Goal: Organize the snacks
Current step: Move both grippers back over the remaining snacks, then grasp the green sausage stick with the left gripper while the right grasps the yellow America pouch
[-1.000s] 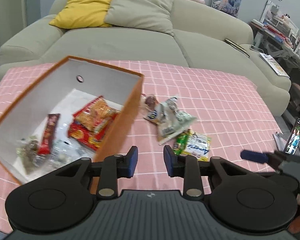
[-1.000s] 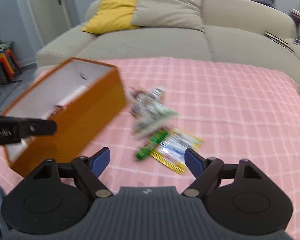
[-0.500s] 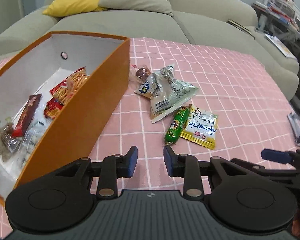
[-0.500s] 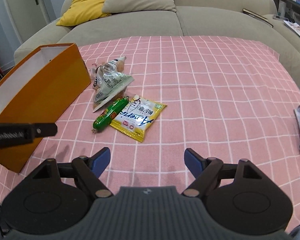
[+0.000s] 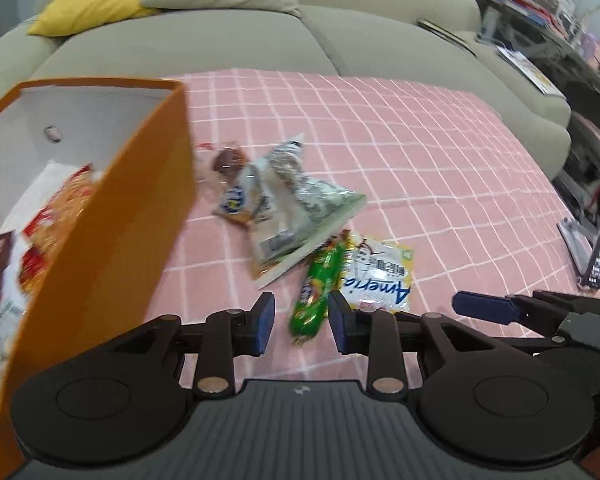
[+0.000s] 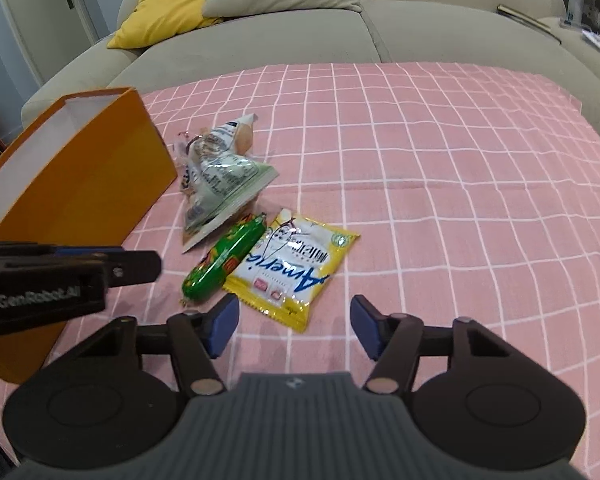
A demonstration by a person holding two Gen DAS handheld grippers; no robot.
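Partly, the orange box (image 5: 112,240) wall hides blurred snacks (image 5: 56,220) inside.

Yellow snack packet (image 6: 290,270): blue "Americ", upside down in right wrist view, last letters unclear; small print above it too blurred. Same packet in left wrist view, also inverted, reads "Ameri.." Left gripper (image 6: 156,266) body: white "GenRobot.AI" on black. Green sausage stick (image 6: 224,266), silver bag (image 6: 224,178), blue-logo pouch (image 5: 236,200): print unreadable
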